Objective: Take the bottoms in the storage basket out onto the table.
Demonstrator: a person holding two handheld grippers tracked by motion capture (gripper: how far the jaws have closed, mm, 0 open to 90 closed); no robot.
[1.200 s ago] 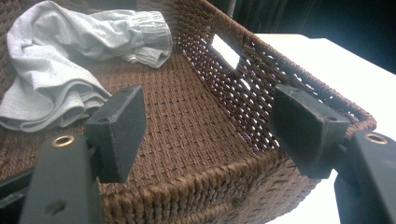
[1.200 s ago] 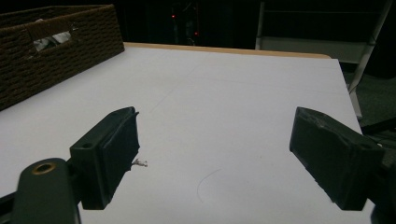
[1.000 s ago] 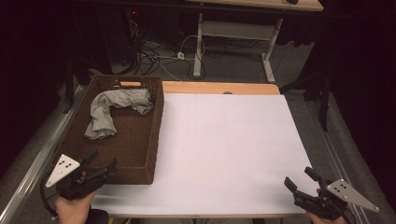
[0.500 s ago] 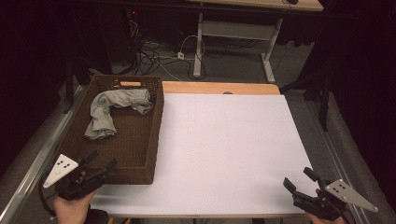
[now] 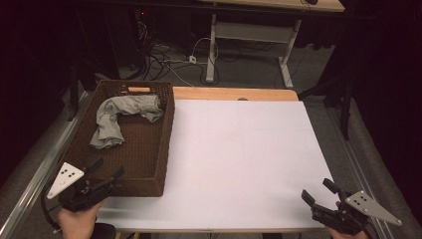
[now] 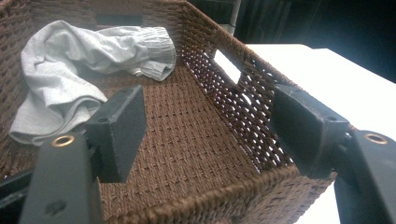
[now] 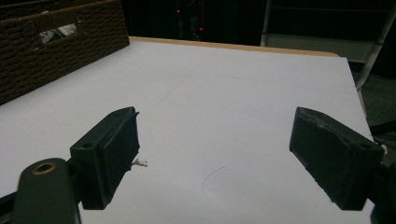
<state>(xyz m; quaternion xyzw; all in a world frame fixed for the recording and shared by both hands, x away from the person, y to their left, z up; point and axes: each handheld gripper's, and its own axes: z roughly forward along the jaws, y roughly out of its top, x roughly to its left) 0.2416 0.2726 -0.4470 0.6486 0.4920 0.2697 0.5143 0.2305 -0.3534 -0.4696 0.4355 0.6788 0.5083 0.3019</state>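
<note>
Left claw (image 5: 105,170): held at near-left corner of worktop (image 5: 239,164), over near end of basket (image 5: 149,164); jaws spread wide, nothing between them.
Left claw, own view (image 6: 205,126): aimed into basket (image 6: 196,140) along its length; one jaw over woven floor, other above right wall.
Cloth (image 5: 119,117): grey, in far half of basket, well apart from left claw, ahead of it and slightly to left.
Cloth, left claw view (image 6: 79,70): beyond left jaw, touching nothing of claw.
Cloth axis: bent shape; one part across basket along far wall, ribbed cuff end toward right wall; other part running toward near side, down left half.
Right claw (image 5: 318,191): at near-right corner of worktop, well apart from basket; jaws spread wide, empty.
Right claw, own view (image 7: 215,154): low over bare white worktop (image 7: 233,102), basket wall (image 7: 60,51) far at left.
Hidden: underside of cloth; near wall of basket partly covered by left claw in high view.
Cut off: both hands at bottom edge of high view.
Hard to make out: small pale speck (image 7: 140,163) just beside left jaw of right claw.
</note>
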